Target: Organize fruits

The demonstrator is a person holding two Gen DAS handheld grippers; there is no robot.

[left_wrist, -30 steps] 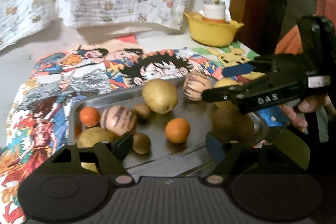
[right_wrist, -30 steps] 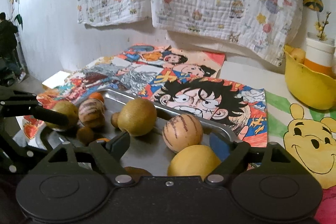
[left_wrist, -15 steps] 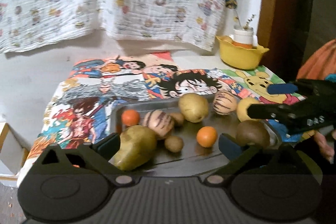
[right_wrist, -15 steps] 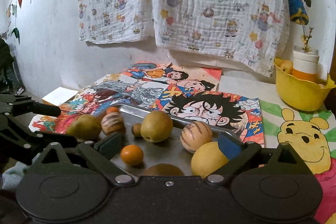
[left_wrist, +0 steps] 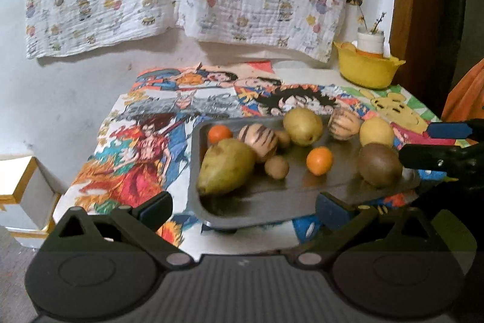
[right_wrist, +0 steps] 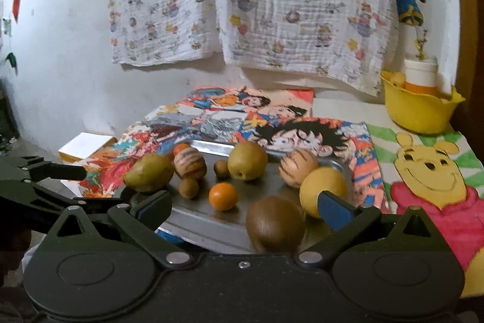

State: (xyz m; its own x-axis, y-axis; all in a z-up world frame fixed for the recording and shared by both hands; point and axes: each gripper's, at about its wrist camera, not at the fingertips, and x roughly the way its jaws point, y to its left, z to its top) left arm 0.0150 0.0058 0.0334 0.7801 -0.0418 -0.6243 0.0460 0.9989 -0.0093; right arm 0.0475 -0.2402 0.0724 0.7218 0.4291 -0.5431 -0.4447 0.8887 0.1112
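Seemingly all fruit already lies on the steel tray [left_wrist: 198,203] at frame centre: pear [left_wrist: 225,167], oranges, striped melons, kiwi [right_wrist: 273,224]. Left gripper [left_wrist: 243,206] and right gripper [right_wrist: 243,206] hover empty at the lower edge, jaws just opened wide; little seems left.

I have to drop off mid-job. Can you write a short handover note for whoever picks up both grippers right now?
Left gripper: open, jaws just widened, nothing between them.
Right gripper: open, jaws just widened, empty.
All fruit lies on the metal tray: pear, two oranges, two striped melons, kiwi, yellow apple, others.
Yellow bowl stands at the table's back right.
Done: no sorting visible.
Left: group the fruit.
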